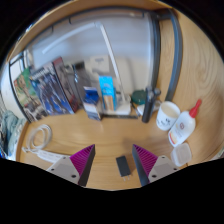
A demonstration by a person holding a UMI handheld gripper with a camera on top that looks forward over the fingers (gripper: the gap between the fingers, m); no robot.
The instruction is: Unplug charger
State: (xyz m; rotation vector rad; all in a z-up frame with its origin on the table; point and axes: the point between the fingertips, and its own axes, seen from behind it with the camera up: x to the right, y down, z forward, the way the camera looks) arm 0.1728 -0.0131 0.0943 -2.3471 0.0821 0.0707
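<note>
A small black rectangular block (123, 165), apparently the charger, lies flat on the wooden desk (110, 132). It is between my fingers, nearer the right one, with a gap on each side. My gripper (113, 156) is open, its magenta pads (84, 163) low over the desk. A white power strip (45, 156) lies just left of the left finger, with a coiled white cable (38, 137) behind it. I see no cord on the black block.
A white bottle with a red cap (184, 124) and a white cup (168, 113) stand to the right, with a white object (181, 154) beside the right finger. Books (50, 92), a blue box (105, 88) and a dark item (150, 104) line the back wall.
</note>
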